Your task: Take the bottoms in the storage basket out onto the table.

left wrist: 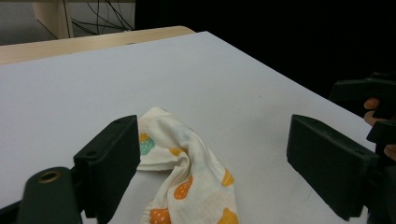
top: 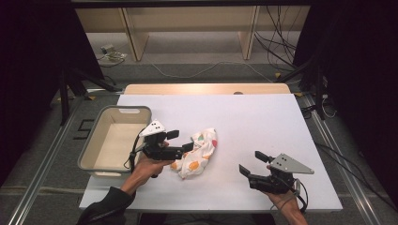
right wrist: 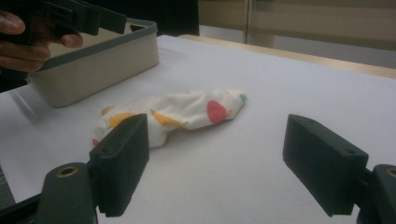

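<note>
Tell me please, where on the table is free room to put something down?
The white table is bare behind the patterned cloth up to its far edge, and between the cloth and the right gripper. The beige bin at the left edge looks empty. It is crowded where the left gripper meets the cloth.

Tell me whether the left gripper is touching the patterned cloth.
Cannot tell. In the left gripper view the left gripper has open jaws, one overlapping the patterned cloth; no view shows contact or a gap plainly.

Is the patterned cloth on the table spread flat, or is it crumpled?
Crumpled. The cloth lies bunched in a loose, wrinkled heap on the white table, with folds rising above the surface; the right gripper view shows its rounded bulk.
</note>
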Demonstrator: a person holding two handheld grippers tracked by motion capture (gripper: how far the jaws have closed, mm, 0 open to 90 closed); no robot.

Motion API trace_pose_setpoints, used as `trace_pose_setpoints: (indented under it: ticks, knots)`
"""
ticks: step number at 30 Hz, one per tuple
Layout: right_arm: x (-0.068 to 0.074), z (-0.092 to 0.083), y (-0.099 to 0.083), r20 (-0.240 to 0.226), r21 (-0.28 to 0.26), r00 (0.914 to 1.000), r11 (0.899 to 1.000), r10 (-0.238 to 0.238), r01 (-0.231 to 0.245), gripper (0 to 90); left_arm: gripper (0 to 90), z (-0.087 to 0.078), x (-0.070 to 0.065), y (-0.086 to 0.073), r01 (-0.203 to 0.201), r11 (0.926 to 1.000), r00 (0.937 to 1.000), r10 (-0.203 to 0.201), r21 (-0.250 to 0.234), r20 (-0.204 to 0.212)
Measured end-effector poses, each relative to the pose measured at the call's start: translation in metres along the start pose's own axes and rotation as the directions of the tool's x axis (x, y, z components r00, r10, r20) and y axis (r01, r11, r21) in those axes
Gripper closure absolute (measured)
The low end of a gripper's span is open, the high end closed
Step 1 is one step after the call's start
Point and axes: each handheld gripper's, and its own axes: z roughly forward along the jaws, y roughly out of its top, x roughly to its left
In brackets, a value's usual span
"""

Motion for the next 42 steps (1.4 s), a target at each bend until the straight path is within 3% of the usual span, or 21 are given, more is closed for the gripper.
trace_pose_setpoints:
  ticks: [15, 26, 35, 42]
  knots:
    - [0.001, 0.001, 0.0, -0.004, 0.004, 1.0, 1.0, 0.003, -0.003, 23.6, 16.6, -0.007, -0.005, -0.005, -0.019, 0.9995, 0.9998, 0.019, -0.024, 0.001]
    - [0.001, 0.001, 0.0, -0.007, 0.003, 1.0, 1.0, -0.003, 0.003, 23.6, 15.6, -0.011, -0.012, -0.01, -0.07, 0.9971, 0.9975, 0.07, -0.03, 0.008]
    - [0.001, 0.001, 0.0, -0.01, 0.005, 1.0, 1.0, 0.0, 0.0, 23.4, 15.5, -0.016, -0.019, -0.015, -0.131, 0.9904, 0.9913, 0.132, -0.044, 0.002]
    - [0.001, 0.001, -0.001, -0.01, 0.006, 0.9999, 1.0, 0.002, -0.002, 23.3, 15.3, -0.02, -0.02, -0.019, -0.124, 0.9913, 0.9922, 0.124, -0.044, 0.004]
